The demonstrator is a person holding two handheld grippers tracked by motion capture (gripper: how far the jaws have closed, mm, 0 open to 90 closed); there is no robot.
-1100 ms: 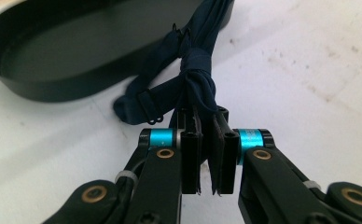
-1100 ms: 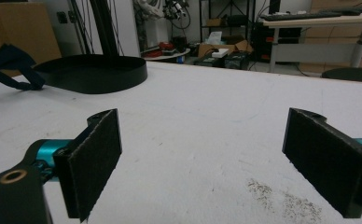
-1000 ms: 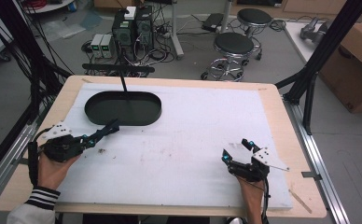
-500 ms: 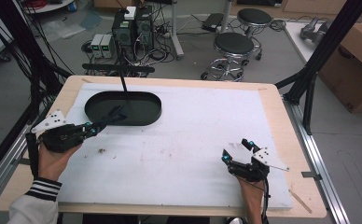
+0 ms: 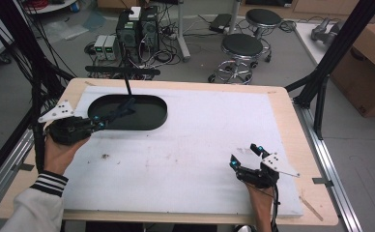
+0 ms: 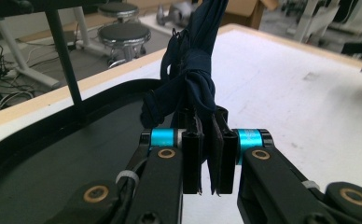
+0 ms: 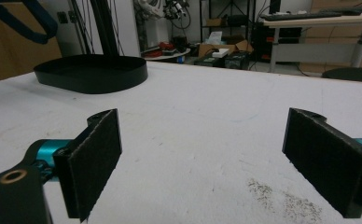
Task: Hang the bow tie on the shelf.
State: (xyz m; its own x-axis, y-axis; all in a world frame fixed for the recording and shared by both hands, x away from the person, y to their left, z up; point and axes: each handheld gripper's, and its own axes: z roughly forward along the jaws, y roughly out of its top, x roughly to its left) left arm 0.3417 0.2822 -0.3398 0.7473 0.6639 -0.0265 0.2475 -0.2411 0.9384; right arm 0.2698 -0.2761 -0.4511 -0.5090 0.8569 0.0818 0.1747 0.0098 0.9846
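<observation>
left hand-held gripper (image 6: 206, 154) pinching dark cloth (image 6: 193, 79) over tray rim (image 5: 160, 120)

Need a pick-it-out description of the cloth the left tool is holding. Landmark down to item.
Start at the white mat covering the wooden table, then find the black oval tray at its far left corner. Over the tray's near edge, the left tool is shut on a dark navy fabric bundle, knotted and bunched. It is the one soft item here; everything nearby is rigid.
</observation>
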